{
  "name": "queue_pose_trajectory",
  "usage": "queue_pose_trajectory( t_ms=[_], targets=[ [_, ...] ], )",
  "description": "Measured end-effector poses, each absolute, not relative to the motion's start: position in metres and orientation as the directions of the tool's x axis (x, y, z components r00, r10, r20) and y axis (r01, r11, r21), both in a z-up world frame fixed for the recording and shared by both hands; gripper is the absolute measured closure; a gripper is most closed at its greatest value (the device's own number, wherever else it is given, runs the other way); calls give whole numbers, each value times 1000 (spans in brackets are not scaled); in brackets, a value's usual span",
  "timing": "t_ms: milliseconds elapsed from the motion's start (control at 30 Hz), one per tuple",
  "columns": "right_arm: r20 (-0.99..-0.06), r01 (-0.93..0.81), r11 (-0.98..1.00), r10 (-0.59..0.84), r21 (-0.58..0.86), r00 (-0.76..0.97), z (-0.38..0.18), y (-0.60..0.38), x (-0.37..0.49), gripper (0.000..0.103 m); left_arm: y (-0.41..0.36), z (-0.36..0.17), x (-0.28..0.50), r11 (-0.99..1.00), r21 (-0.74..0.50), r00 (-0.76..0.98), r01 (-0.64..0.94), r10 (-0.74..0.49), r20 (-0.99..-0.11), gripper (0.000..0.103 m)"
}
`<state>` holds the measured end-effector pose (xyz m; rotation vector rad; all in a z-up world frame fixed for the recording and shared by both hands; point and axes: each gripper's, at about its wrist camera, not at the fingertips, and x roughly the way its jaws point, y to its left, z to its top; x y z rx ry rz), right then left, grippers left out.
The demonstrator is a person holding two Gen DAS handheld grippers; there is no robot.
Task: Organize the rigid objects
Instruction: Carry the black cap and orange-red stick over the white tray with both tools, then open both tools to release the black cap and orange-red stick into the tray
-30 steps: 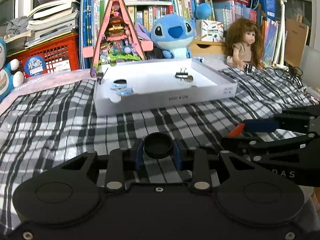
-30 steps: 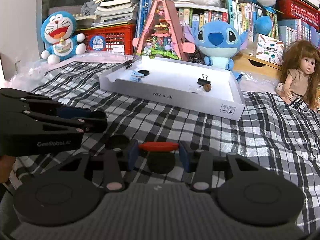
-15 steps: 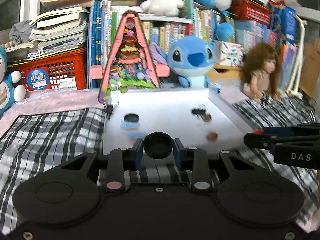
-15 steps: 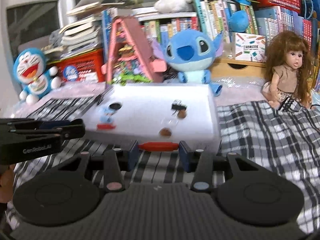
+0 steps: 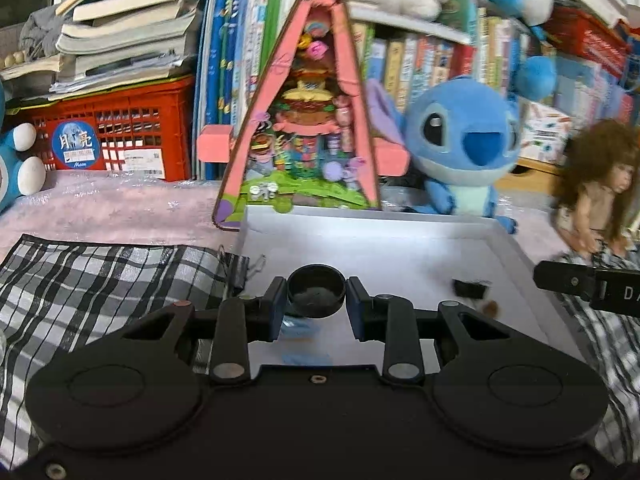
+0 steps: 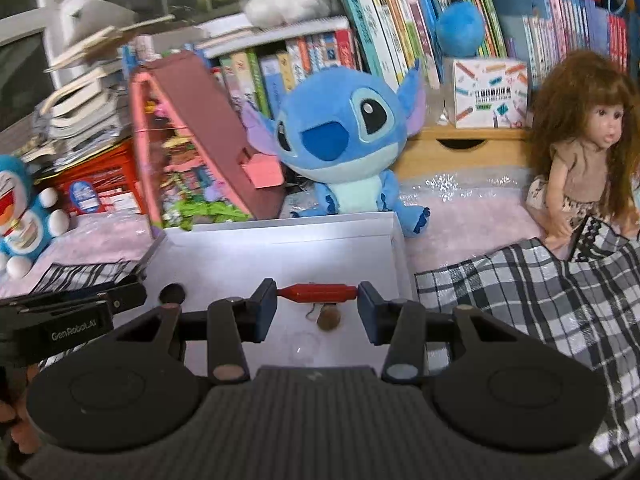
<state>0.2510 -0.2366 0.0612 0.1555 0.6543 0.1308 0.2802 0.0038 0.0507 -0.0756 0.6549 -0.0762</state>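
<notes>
My left gripper (image 5: 316, 306) is shut on a round black cap (image 5: 316, 295), held over the near part of a shallow white box (image 5: 360, 224). My right gripper (image 6: 317, 307) is shut on a short red rod (image 6: 318, 293), gripped end to end above the same white box (image 6: 280, 232). Inside the box lie a black binder clip (image 5: 470, 289), a brown round piece (image 6: 329, 319), a black disc (image 6: 172, 293) and pale blue bits (image 5: 298, 326). Each gripper shows at the edge of the other's view: the right gripper (image 5: 588, 286) and the left gripper (image 6: 72, 312).
The box sits on a checked cloth (image 5: 100, 280) over a pink cover. Behind it stand a pink triangular toy house (image 5: 308, 120), a blue plush (image 6: 340, 136), a doll (image 6: 580, 152), a red crate (image 5: 120, 136) and shelves of books. A hand (image 6: 16, 428) shows at lower left.
Both grippers moved forward and a little up from the checked cloth to over the white box, each still holding its object. The box and toys now loom much closer.
</notes>
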Motion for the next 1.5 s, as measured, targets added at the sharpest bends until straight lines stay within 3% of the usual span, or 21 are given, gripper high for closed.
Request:
queue_pose_trajectory(
  t_ms=[333, 567, 867, 1167, 1500],
  targets=[
    [-631, -17, 972, 164, 233, 758, 34, -231, 306, 52, 2, 29, 317, 999, -34, 814, -10, -12, -580, 72],
    [-645, 2, 973, 150, 229, 749, 16, -224, 323, 52, 0, 26, 310, 1000, -5, 833, 24, -23, -553, 73],
    [-661, 3, 976, 145, 217, 736, 3, -216, 329, 52, 4, 43, 300, 993, -74, 854, 90, -115, -507, 73],
    [-670, -1, 980, 136, 198, 730, 3, -211, 331, 52, -18, 27, 325, 999, 16, 788, 39, -21, -616, 73],
    [-682, -6, 983, 132, 184, 719, -1, -209, 337, 52, -21, 13, 342, 999, 46, 771, 1, 28, -636, 72]
  ],
)
